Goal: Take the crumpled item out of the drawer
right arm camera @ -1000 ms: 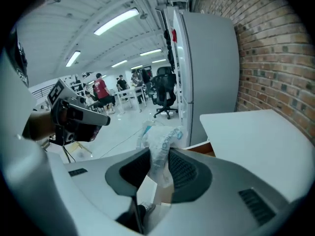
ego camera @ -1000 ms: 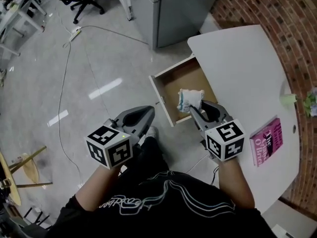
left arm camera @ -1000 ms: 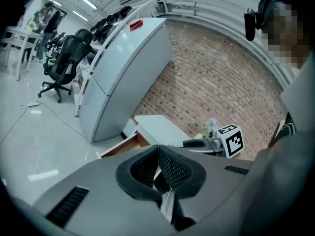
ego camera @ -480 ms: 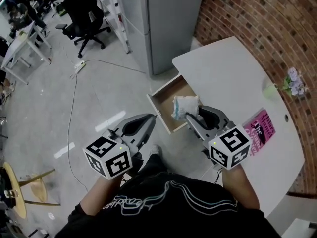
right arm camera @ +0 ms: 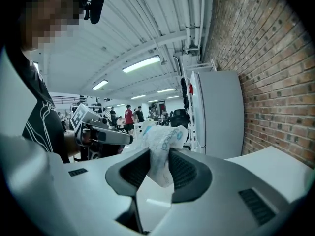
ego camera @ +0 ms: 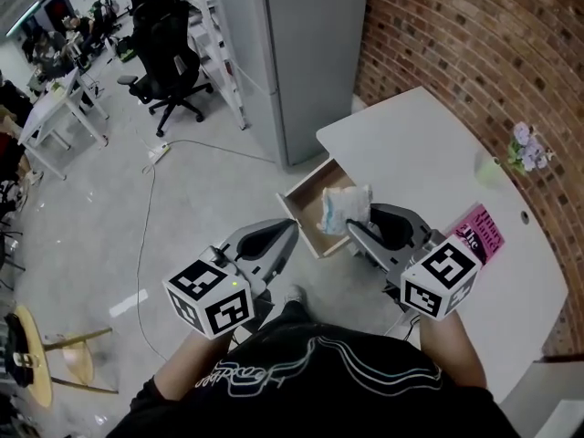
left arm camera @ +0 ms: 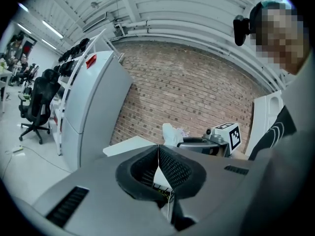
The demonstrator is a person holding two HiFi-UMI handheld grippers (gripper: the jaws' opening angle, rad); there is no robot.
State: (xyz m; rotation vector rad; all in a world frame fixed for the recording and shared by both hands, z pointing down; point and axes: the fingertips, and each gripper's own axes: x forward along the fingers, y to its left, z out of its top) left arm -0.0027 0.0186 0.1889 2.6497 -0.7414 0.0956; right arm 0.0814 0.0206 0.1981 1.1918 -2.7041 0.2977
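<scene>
**Crumpled item [ego camera: 345, 208] clamped in the right gripper [ego camera: 352, 229]**

We find the crumpled item, white with blue print, pinched between the two jaws of the right gripper; the pads press on its lower part, and the rest bulges out above them. The item rests on no surface; in the head view it overlaps the right part of the open drawer [ego camera: 310, 199], whose brown interior shows to the item's left; the drawer projects from under the near-left edge of the white table [ego camera: 429, 153].

We find the left gripper [ego camera: 294, 225] clenched; its jaws meet along one line with nothing between them; it hovers over the floor, left of the right gripper and near the drawer's near corner.

On the table, a pink book [ego camera: 481, 231] lies just right of the right gripper; a small pot of flowers [ego camera: 522, 149] stands farther off, close to the brick wall [ego camera: 456, 35]; a grey cabinet [ego camera: 306, 53] stands beyond the drawer.
</scene>
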